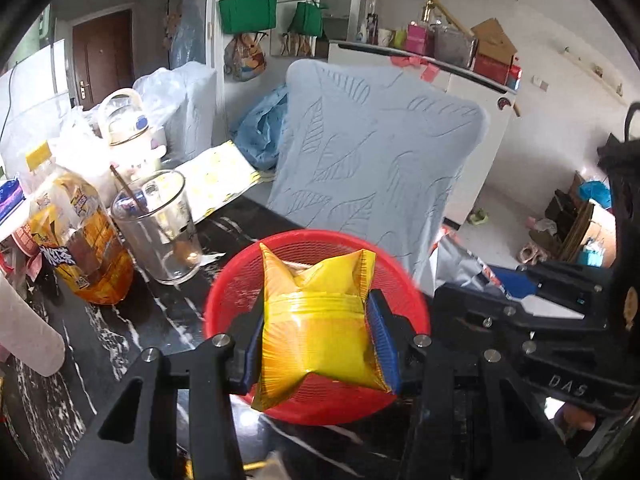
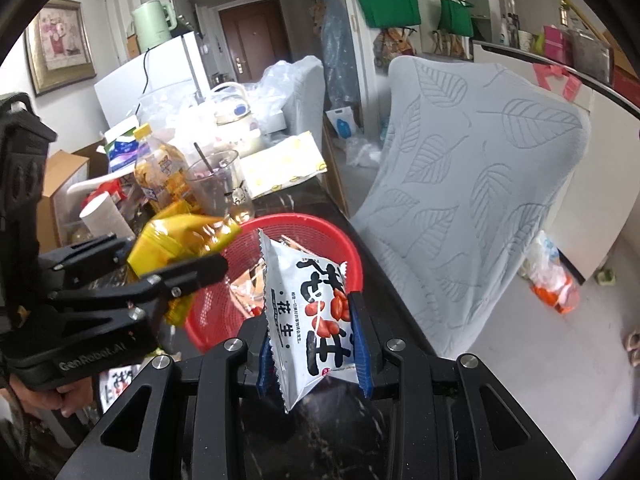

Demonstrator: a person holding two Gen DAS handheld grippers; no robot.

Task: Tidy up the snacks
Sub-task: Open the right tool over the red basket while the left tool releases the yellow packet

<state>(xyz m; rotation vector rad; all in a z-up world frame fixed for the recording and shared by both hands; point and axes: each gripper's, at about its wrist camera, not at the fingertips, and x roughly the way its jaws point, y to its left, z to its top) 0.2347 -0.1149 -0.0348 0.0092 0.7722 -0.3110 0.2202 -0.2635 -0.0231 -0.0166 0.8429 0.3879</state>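
Observation:
My left gripper [image 1: 318, 316] is shut on a yellow snack packet [image 1: 320, 320] and holds it above a red mesh basket [image 1: 228, 292] on the black marble table. The same packet [image 2: 176, 240] and left gripper [image 2: 192, 268] show in the right wrist view, at the basket's left rim. My right gripper [image 2: 312, 320] is shut on a white peanut packet [image 2: 312, 312] with red peanuts printed on it, held at the near side of the red basket [image 2: 344, 248]. A few wrappers lie inside the basket. The right gripper's black body [image 1: 540, 320] shows at the right in the left wrist view.
Left of the basket stand a glass cup [image 1: 160, 228] with a stick, an amber drink bottle [image 1: 76, 232] and a paper roll [image 1: 28, 332]. A chair with a pale blue leaf-pattern cover [image 1: 372, 160] stands behind the table. Another white peanut packet [image 2: 116, 384] lies at lower left.

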